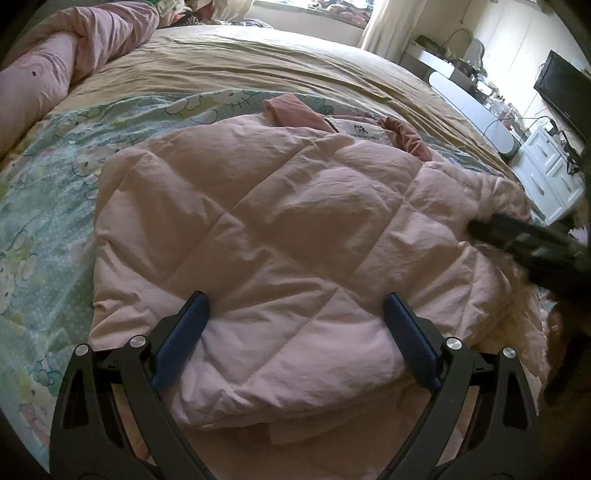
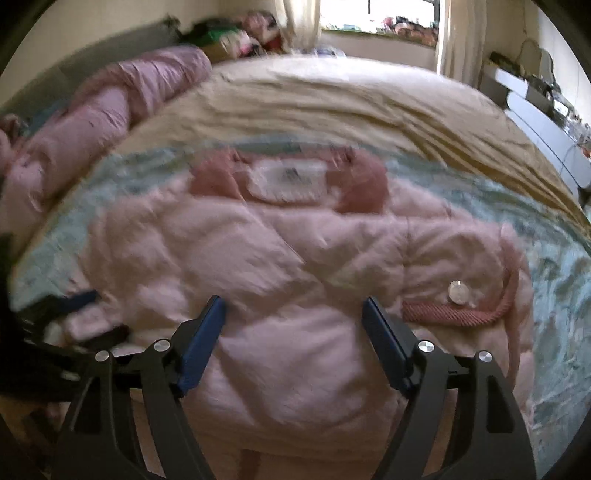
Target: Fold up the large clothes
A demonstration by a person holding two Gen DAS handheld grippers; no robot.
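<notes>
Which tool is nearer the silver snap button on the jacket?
Right. The right tool hovers just left of the button; the left tool is over the jacket's opposite side.

A lived-in home bedroom: a wide bed (image 1: 258, 66) under a tan cover and cartoon-print sheet (image 1: 48, 206) fills the view, with a rolled pink duvet (image 1: 66, 55) at ten o'clock, a curtained window (image 1: 317, 14) at twelve, and white drawers (image 1: 546, 173) under a dark screen (image 1: 561, 92) at three.
</notes>
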